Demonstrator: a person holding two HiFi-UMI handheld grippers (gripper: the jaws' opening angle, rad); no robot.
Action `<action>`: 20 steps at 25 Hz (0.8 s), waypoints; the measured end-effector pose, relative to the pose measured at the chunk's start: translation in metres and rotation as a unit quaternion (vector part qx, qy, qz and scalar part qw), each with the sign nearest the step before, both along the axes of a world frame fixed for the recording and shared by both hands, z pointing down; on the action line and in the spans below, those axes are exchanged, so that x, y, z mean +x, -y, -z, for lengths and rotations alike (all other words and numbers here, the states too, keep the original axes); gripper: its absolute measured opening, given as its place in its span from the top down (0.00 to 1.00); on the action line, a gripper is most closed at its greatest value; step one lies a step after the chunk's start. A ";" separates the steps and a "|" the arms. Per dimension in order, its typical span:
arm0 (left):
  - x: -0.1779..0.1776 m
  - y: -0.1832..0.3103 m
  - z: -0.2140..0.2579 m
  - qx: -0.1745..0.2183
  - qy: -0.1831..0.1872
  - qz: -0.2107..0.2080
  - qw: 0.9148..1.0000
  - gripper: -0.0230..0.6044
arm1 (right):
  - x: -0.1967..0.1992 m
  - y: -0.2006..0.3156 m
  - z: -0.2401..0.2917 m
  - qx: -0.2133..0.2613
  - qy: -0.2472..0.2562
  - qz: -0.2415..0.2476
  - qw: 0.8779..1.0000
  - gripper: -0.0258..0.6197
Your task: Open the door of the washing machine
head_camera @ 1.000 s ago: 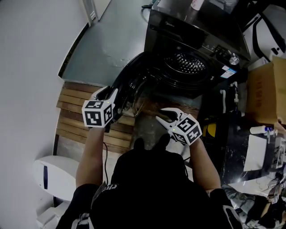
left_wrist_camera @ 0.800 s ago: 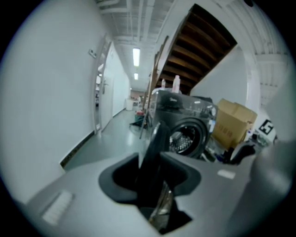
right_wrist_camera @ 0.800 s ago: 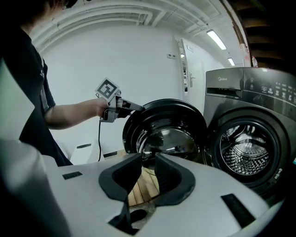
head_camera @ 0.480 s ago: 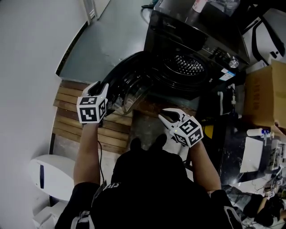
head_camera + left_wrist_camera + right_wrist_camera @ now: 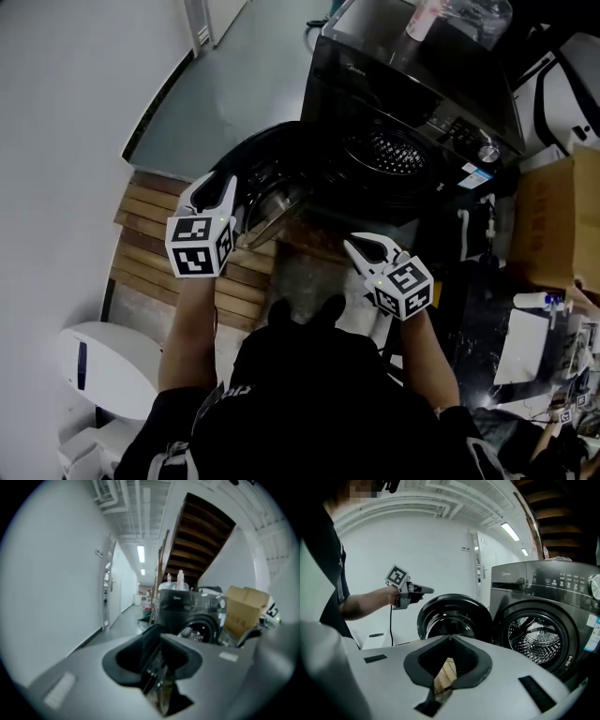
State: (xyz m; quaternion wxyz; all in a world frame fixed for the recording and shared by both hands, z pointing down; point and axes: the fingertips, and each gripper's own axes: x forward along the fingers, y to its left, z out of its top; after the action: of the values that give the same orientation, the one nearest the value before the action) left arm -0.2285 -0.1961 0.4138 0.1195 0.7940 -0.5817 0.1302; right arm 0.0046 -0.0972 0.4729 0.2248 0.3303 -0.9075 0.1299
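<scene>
The dark front-loading washing machine (image 5: 412, 94) stands with its round door (image 5: 272, 173) swung out to the left, and the steel drum (image 5: 389, 150) is bare. My left gripper (image 5: 216, 187) hovers beside the door's outer rim without touching it. Its jaws are closing with a gap still between them and nothing held. From the right gripper view the left gripper (image 5: 425, 590) hangs above the door (image 5: 452, 618). My right gripper (image 5: 361, 246) is low in front of the machine, its jaws closing until the tips meet, with nothing between them.
A wooden slatted platform (image 5: 155, 234) lies under the door on the left. There is a white rounded unit (image 5: 103, 366) at the lower left and a cardboard box (image 5: 562, 206) to the right of the machine. Bottles (image 5: 422, 14) stand on top of the machine.
My left gripper has lifted and come away from the door's edge. My right gripper's jaws have come together while it drifted up and to the right.
</scene>
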 end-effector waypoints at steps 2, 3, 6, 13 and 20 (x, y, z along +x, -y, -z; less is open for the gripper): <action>0.017 0.004 0.005 0.004 -0.005 -0.006 1.000 0.77 | 0.011 0.007 0.005 0.008 0.007 -0.005 1.000 0.95; 0.026 0.005 0.007 0.004 -0.009 -0.009 1.000 0.77 | 0.017 0.011 0.008 0.012 0.010 -0.008 1.000 0.95; 0.058 0.010 0.008 0.002 -0.022 -0.024 0.999 0.80 | 0.040 0.024 0.016 0.025 0.021 -0.028 0.999 0.97; 0.147 0.026 0.016 0.004 -0.057 -0.061 0.997 0.85 | 0.128 0.053 0.041 0.065 0.056 -0.109 0.990 0.97; 0.239 0.026 0.027 0.022 -0.073 -0.093 0.993 0.90 | 0.196 0.072 0.061 0.101 0.098 -0.156 0.978 0.97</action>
State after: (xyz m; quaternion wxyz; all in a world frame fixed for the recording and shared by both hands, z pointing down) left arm 0.0104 -0.2226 0.3873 0.1316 0.8544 -0.4979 0.0696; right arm 0.2002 -0.1696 0.4116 0.0776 0.4748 -0.8706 0.1027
